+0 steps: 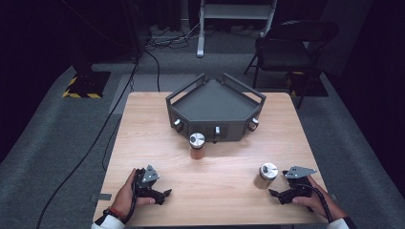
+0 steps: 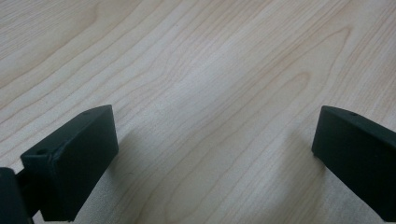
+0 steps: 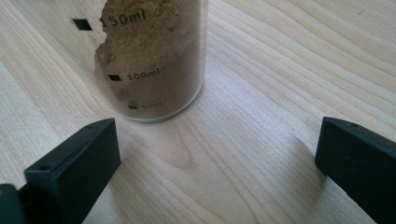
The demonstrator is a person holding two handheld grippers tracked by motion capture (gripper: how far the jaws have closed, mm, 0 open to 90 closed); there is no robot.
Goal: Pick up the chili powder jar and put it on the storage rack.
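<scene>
1. A clear jar (image 3: 152, 60) with a silver lid, part filled with brown powder and printed with volume marks, stands upright on the wooden surface (image 1: 215, 181) near its front right. It sits just ahead of the right tool (image 1: 275, 194), close to it but not touching.
2. In the right gripper view the jar stands beyond the left jaw and off to one side, not between the jaws. The right tool's jaws are spread wide with nothing in them.
3. The left tool (image 1: 165, 194) rests low over the front left of the surface, well apart from both jars. Its jaws are also spread wide, with bare wood between them.
4. A second jar (image 1: 197, 146), also silver-lidded with brown contents, stands upright near the middle of the surface, just in front of a dark grey tray (image 1: 215, 102) with railed sides and knobs on its front.
5. Judged from this, the work is at its very beginning: neither jar is held or lifted, and the tray's top looks bare. The grasp of the nearer jar seems yet to come, and everything after it remains.
</scene>
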